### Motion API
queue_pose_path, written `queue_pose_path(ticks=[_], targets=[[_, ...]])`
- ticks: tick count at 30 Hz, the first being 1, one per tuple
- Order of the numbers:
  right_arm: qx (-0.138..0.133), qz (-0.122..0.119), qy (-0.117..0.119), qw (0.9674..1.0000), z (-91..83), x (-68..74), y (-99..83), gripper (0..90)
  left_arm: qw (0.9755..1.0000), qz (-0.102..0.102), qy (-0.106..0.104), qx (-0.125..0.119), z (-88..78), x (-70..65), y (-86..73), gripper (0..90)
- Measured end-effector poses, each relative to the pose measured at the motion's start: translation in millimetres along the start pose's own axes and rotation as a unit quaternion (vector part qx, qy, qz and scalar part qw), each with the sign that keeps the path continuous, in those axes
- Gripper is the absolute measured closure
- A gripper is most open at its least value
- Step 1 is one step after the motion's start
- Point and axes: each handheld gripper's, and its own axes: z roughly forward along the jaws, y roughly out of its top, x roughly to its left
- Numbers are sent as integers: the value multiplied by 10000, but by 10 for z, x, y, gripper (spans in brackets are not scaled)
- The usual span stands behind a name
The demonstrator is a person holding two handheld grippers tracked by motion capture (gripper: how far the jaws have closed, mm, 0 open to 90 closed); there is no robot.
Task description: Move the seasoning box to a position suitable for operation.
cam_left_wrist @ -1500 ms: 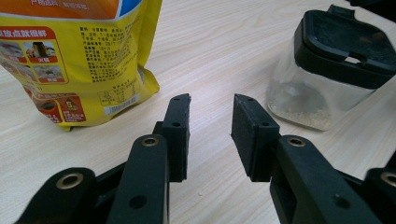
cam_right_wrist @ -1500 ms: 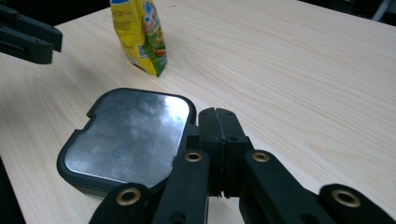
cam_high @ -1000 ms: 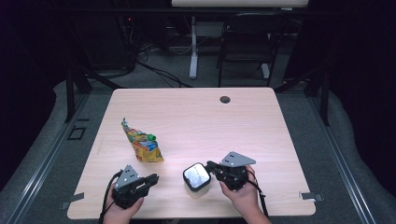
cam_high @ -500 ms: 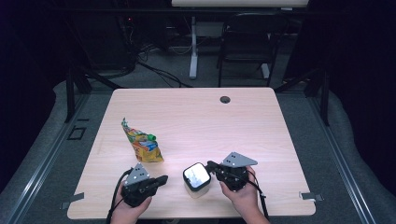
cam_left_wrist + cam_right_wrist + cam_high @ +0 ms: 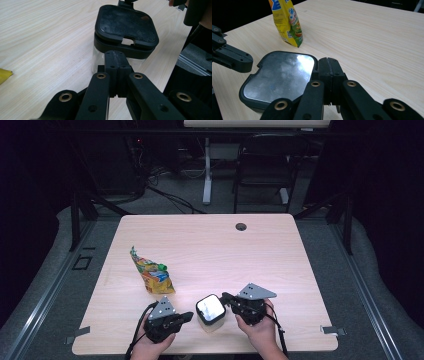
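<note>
My left gripper (image 5: pixel 186 316) and my right gripper (image 5: pixel 226 297) flank the lidded container (image 5: pixel 210 309) near the table's (image 5: pixel 260 250) front edge, and both sets of jaws are closed. The container blocks the direct path between them. The snack pouch (image 5: pixel 151 274) lies to the left, just beyond my left gripper, obstructing travel in that direction. The middle, the far half and the right side of the tabletop offer open passage. A small cable grommet (image 5: pixel 241 226) sits near the far edge.
</note>
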Motion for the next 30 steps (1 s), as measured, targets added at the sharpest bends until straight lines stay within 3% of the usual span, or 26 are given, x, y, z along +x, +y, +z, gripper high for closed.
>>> queue_pose_path(ticks=[30], targets=[[-14,-27,31,10000,4,30,-5,900,9999,-69,-91,79,113,-10,77,900]])
